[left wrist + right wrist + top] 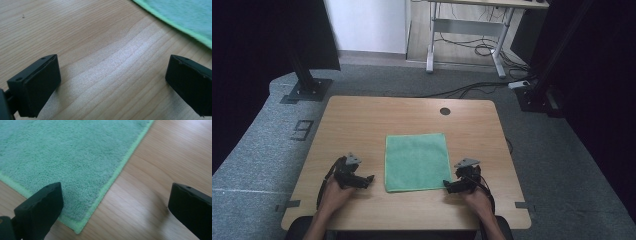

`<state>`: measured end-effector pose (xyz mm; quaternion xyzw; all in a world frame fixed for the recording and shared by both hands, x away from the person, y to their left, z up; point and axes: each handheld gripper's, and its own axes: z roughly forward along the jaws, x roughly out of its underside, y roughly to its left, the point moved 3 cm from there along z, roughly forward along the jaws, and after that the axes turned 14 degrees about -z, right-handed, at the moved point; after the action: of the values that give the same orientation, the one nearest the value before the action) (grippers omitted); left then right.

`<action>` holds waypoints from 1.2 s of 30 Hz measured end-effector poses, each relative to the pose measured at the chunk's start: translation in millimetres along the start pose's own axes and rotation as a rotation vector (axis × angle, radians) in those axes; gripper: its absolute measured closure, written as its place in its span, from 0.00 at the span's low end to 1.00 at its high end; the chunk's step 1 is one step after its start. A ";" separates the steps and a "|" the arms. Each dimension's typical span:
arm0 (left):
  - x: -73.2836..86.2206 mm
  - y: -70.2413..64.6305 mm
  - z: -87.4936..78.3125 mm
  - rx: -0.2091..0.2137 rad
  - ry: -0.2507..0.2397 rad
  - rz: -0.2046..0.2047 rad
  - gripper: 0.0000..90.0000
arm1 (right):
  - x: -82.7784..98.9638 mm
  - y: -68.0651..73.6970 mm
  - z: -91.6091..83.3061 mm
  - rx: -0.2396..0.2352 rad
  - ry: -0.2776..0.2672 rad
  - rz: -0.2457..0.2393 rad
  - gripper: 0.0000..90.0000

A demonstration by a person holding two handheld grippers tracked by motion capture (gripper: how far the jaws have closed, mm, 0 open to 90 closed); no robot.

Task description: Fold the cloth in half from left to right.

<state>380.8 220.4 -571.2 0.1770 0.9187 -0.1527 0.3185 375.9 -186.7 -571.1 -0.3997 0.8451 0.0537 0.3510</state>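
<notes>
A green cloth (417, 161) lies flat in the middle of the wooden table (362, 120). My left gripper (368, 179) rests on the table just left of the cloth's near left corner, jaws wide open over bare wood (112, 75); the cloth's edge (180, 17) crosses the top right of the left gripper view. My right gripper (447, 186) sits at the cloth's near right corner, open. In the right gripper view the cloth's corner (75, 195) lies between the open jaws (115, 210), nearer the left one.
A round cable hole (445, 111) is near the table's far edge. A white desk frame (467, 35) with cables stands on the floor beyond. Black stands (307, 80) flank the table's far corners.
</notes>
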 end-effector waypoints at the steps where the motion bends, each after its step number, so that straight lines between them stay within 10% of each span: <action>1: -0.1 0.2 -0.1 -0.003 0.000 -0.002 0.00 | 1.4 -2.2 -1.0 0.010 0.002 -0.002 0.00; 24: -0.1 0.4 0.0 -0.006 -0.001 -0.006 0.00 | 39.2 -54.0 -21.0 0.126 0.046 0.122 0.01; 36: -3.5 -1.9 1.1 -0.012 0.007 -0.016 0.01 | 49.1 -62.8 -19.7 0.104 0.000 0.175 0.00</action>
<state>383.1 217.4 -569.5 0.1684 0.9220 -0.1493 0.3151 388.5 -267.7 -575.6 -0.3056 0.8783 0.0401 0.3655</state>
